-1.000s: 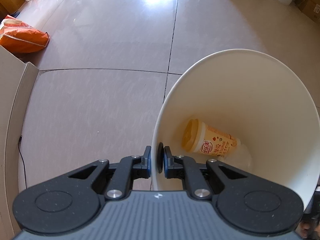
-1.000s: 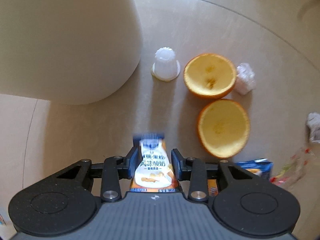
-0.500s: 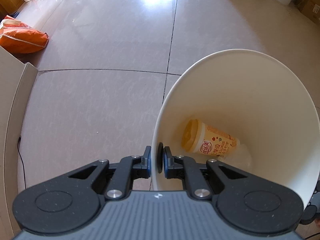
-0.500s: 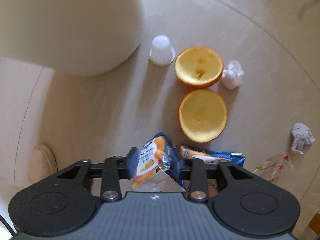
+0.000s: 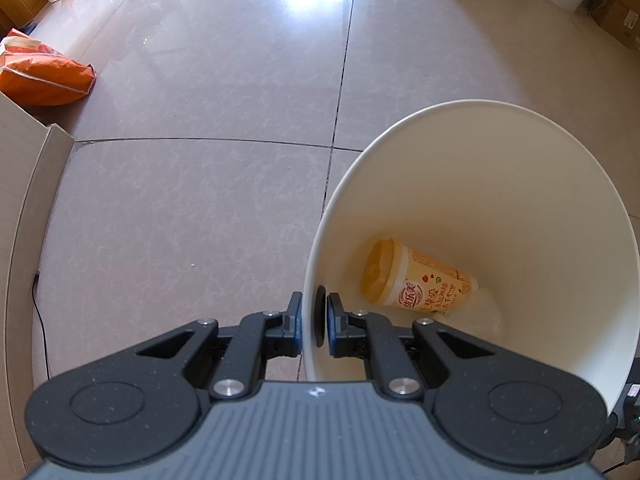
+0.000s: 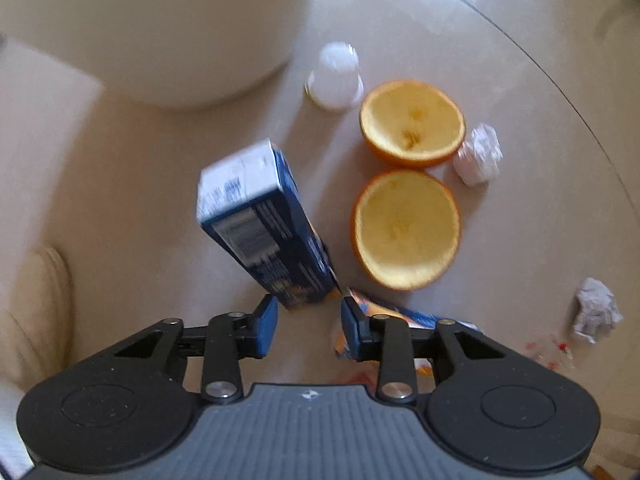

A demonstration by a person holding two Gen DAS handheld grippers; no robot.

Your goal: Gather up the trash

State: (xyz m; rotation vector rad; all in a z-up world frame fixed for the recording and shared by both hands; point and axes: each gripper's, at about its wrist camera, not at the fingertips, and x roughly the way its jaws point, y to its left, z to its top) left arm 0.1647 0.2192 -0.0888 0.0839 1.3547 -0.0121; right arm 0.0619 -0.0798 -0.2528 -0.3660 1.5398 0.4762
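carton (image 6: pixel 264 224) juts forward from right gripper (image 6: pixel 308 320), long axis away, loosely between its parted jaws; left gripper (image 5: pixel 312 320) pinches bin (image 5: pixel 560 200) rim.

The right tongs (image 6: pixel 308 324) have let go of the blue carton (image 6: pixel 264 228), which now lies blurred beyond their parted pads, beside the lower orange half (image 6: pixel 406 230).

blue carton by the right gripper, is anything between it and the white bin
Nothing visible does. Only floor lies between the blue carton and the white bin. The small white cup and the orange halves sit off to the right of that path.
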